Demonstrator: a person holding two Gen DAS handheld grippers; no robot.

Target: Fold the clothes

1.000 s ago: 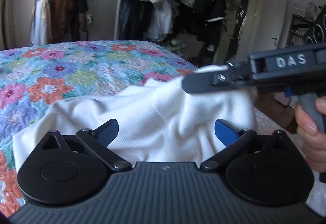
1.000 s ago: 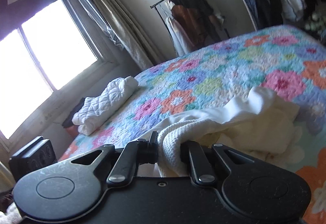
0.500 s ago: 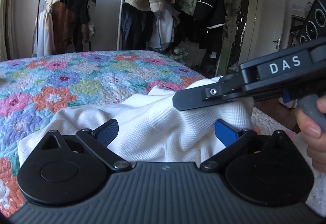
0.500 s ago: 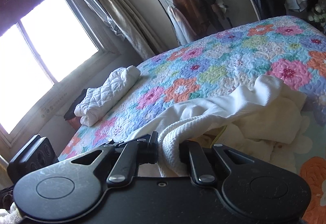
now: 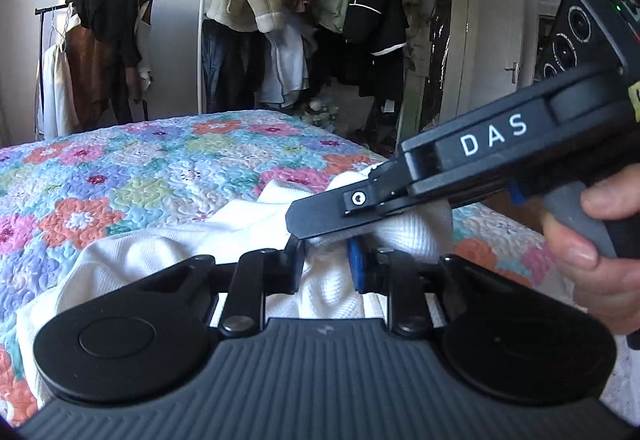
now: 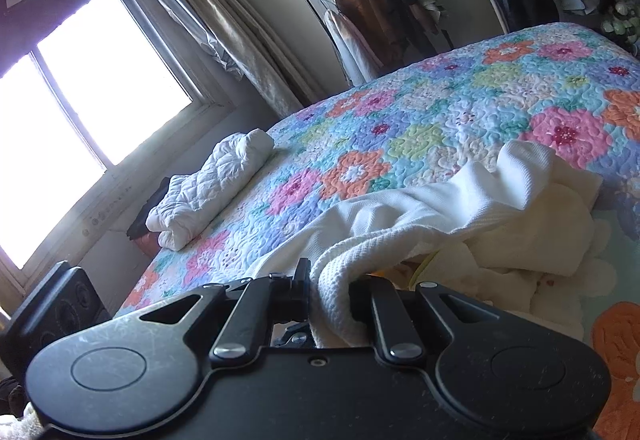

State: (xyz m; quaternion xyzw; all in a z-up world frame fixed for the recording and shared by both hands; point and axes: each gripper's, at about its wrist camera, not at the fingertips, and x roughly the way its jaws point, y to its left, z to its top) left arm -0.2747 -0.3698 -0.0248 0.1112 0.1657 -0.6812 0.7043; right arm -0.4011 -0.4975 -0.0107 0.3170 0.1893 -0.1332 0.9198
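One white waffle-knit garment (image 5: 168,252) lies rumpled on the floral quilt (image 5: 152,175), both grippers pinching its near edge. Left gripper (image 5: 326,260) jaws nearly closed on cloth; right gripper (image 6: 330,292) likewise clamps a fold. Only the right view shows one rolled white quilted bundle (image 6: 208,183) by the window (image 6: 80,111).

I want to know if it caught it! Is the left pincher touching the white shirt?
Touching. In the left wrist view, the left gripper has both fingers closed against a bunch of the white shirt between them.
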